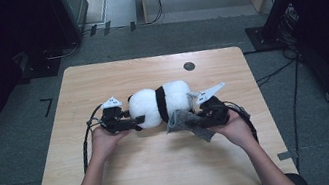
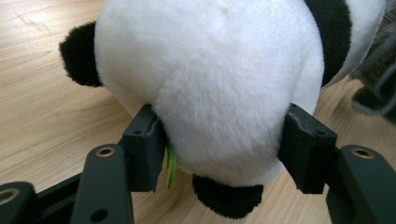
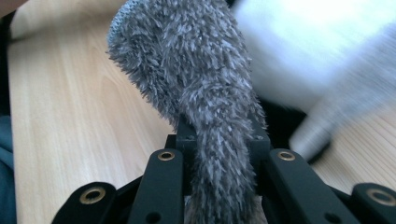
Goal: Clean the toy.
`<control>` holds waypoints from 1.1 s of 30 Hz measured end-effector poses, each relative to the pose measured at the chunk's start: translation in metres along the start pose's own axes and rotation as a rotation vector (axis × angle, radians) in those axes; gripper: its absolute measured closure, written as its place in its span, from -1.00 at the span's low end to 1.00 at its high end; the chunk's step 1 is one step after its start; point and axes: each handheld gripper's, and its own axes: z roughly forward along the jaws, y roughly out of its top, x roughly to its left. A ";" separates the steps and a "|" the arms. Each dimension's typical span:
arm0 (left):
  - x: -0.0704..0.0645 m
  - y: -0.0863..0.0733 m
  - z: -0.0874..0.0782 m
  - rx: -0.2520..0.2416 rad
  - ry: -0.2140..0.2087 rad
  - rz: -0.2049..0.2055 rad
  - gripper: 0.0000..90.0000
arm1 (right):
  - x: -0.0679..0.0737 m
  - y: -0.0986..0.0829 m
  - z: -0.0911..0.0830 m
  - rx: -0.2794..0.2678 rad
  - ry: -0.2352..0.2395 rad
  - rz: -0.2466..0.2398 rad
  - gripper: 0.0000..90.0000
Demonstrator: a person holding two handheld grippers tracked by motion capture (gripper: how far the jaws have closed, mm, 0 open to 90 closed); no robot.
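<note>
L gripper point(image 2: 219, 154) clamps plush panda point(image 2: 210, 84); R gripper point(image 3: 219, 144) pinches grey fuzzy cloth point(image 3: 196, 79)

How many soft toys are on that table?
1: a panda plush lying mid-table, its head end squeezed by the left tool. The right tool grips a grey fuzzy cloth.

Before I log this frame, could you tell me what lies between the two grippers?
The plush panda lies between the left gripper and the right gripper, seen in the high view.

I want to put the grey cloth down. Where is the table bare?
Bare wood lies along the table's far edge behind the panda, and on the wide near strip. It is crowded mid-table, where the left tool clamps the panda and the right tool pinches the grey cloth.
</note>
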 end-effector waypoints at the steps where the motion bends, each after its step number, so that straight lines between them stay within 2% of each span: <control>1: 0.000 0.000 0.000 0.000 -0.001 -0.004 -0.18 | 0.003 0.004 0.004 0.004 0.010 -0.011 0.67; 9: 0.000 0.002 0.000 0.000 -0.004 -0.016 -0.28 | 0.029 0.036 0.045 0.040 0.063 -0.072 0.67; 14: 0.000 0.002 0.000 -0.002 -0.002 -0.017 -0.30 | 0.039 0.054 0.076 0.075 0.072 -0.092 0.67; 18: 0.000 0.002 0.000 0.000 -0.005 -0.018 -0.30 | 0.039 0.060 0.089 0.083 0.049 -0.085 0.67; 21: 0.000 0.002 0.000 -0.001 -0.003 -0.017 -0.30 | 0.034 0.060 0.092 0.077 0.052 -0.053 0.67; 33: 0.000 0.002 0.000 -0.008 0.000 -0.013 -0.36 | 0.021 0.049 0.075 0.076 0.052 -0.027 0.66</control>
